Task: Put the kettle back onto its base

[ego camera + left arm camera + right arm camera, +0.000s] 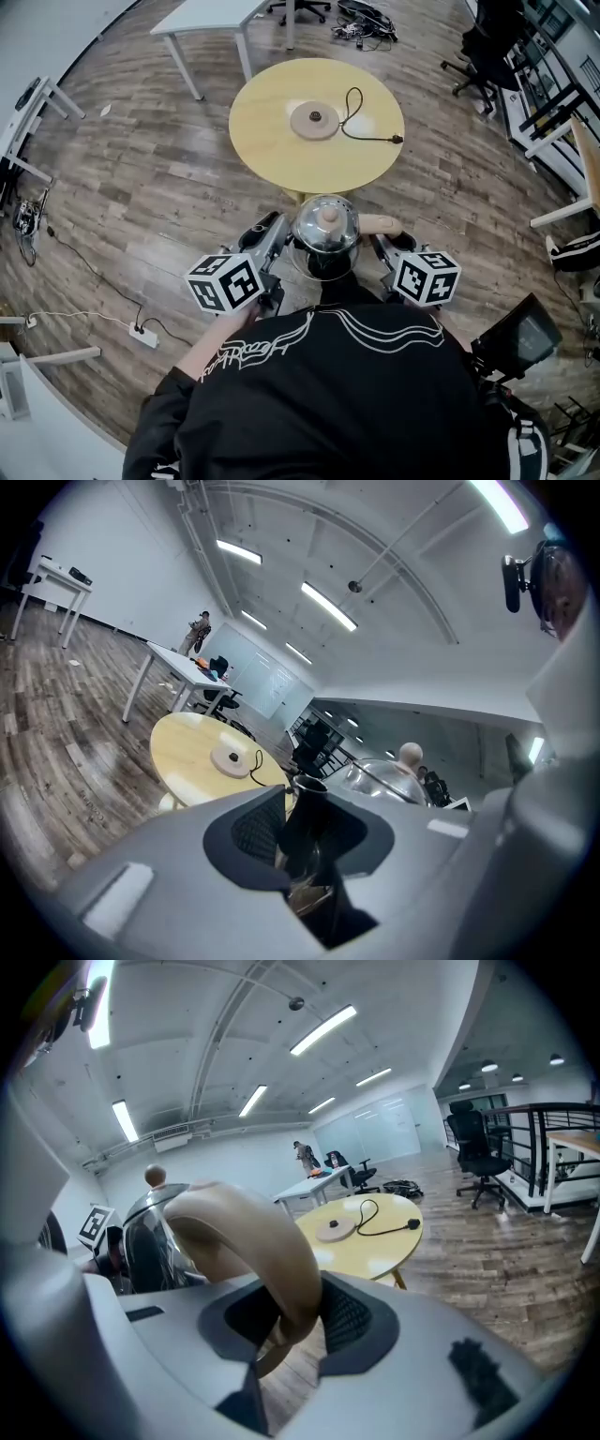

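The steel kettle (324, 230) with a beige lid knob hangs in the air in front of me, short of the round yellow table (272, 150). My left gripper (277, 240) is shut on the kettle's dark spout (309, 808), seen between the jaws of the left gripper (300, 841) in its own view. My right gripper (381, 246) is shut on the curved beige handle (272, 1260), which passes through the jaws of the right gripper (286, 1321). The round base (315, 120) lies bare in the middle of the table, its black cord (361, 127) trailing right to a plug.
A white table (211, 19) stands beyond the round one. Black office chairs (487, 47) and desks line the right side. A power strip (142, 333) with cables lies on the wood floor at the left. White desk legs (28, 112) stand at the far left.
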